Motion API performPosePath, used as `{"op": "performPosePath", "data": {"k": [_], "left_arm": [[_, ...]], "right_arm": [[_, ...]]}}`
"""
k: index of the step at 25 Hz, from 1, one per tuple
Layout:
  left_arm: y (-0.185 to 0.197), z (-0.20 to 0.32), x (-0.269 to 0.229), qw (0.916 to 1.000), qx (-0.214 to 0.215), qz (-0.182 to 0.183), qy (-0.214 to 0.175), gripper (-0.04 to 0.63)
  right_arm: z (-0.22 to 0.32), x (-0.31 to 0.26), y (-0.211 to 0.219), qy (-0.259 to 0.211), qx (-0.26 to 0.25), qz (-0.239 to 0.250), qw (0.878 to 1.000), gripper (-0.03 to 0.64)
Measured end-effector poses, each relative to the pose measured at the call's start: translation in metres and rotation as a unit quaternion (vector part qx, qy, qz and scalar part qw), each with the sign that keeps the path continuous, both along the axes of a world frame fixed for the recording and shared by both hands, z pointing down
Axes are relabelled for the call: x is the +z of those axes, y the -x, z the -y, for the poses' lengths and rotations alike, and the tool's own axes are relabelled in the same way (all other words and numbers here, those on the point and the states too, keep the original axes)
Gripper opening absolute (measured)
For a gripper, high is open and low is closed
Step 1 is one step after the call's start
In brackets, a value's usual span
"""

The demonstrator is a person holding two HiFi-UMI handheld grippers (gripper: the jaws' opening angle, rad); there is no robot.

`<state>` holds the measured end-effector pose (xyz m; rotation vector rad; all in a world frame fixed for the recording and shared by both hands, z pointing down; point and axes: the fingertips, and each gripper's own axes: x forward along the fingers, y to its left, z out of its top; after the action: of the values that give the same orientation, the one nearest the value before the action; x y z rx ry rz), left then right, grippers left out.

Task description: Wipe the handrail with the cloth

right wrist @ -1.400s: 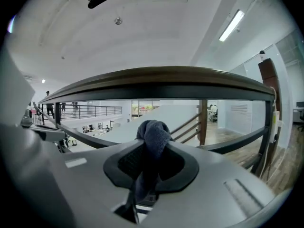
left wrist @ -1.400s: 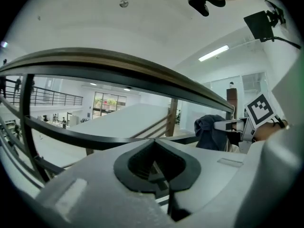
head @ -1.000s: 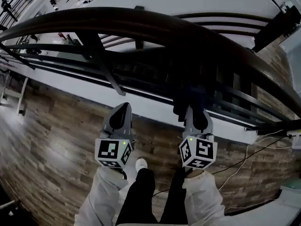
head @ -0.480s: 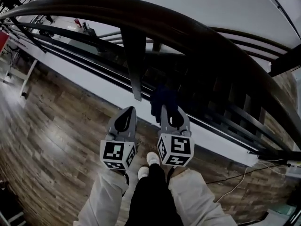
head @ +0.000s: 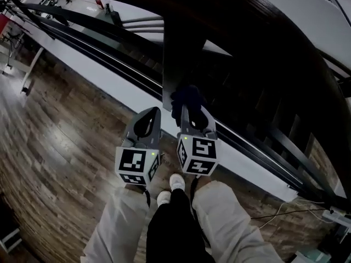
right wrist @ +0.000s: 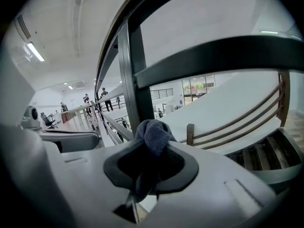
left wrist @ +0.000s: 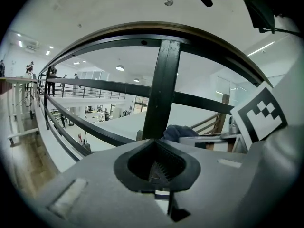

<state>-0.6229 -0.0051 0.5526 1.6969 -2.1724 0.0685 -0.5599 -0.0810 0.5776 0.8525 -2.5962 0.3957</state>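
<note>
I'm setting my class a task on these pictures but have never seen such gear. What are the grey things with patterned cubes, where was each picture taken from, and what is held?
No robot here: a person stands on a wooden floor beside a dark handrail, holding a two-jaw gripper in each hand. The patterned cubes are part of the grippers. One picture comes from a camera on the person's head, looking steeply down. The other two come from cameras riding on the grippers, looking along their jaws. The left gripper has its jaws together, with nothing in them. The right gripper is shut on a dark blue cloth, held near the railing's upright post. Whether the cloth touches the railing, I cannot tell.
</note>
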Motion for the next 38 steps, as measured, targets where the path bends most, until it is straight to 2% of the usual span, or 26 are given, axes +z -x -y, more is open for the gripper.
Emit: {"op": "performPosePath", "data": {"k": [7,12,17,24,30,34,38], "left_arm": [[0.008,-0.012,-0.002,0.9999,-0.014,-0.008,-0.001,-0.002],[0.003,-0.017,0.001,0.9999,-0.009,-0.005,0.005,-0.002],[-0.001,-0.026,-0.002,1.0000,0.000,0.002,0.009,-0.002],[-0.011,-0.044,0.000,0.9999,0.006,0.000,0.010,-0.002],[-0.015,-0.054,0.001,0.9998,0.016,0.006,0.011,-0.002],[-0.022,-0.053,0.007,0.9997,0.024,0.004,0.009,-0.002],[-0.032,-0.052,0.015,0.9990,0.040,0.013,0.011,-0.002]], "right_arm": [[0.017,0.034,0.021,0.031,0.000,-0.024,0.999,0.063],[0.019,0.045,0.022,0.035,-0.004,-0.037,0.999,0.063],[0.019,0.047,0.023,0.019,-0.013,-0.047,0.999,0.063],[0.017,0.055,0.013,0.035,-0.010,-0.055,0.998,0.063],[0.012,0.057,-0.001,0.023,-0.022,-0.080,0.996,0.061],[0.007,0.077,-0.026,0.049,-0.006,-0.090,0.995,0.061],[0.008,0.077,-0.029,0.026,-0.024,-0.077,0.996,0.061]]}}
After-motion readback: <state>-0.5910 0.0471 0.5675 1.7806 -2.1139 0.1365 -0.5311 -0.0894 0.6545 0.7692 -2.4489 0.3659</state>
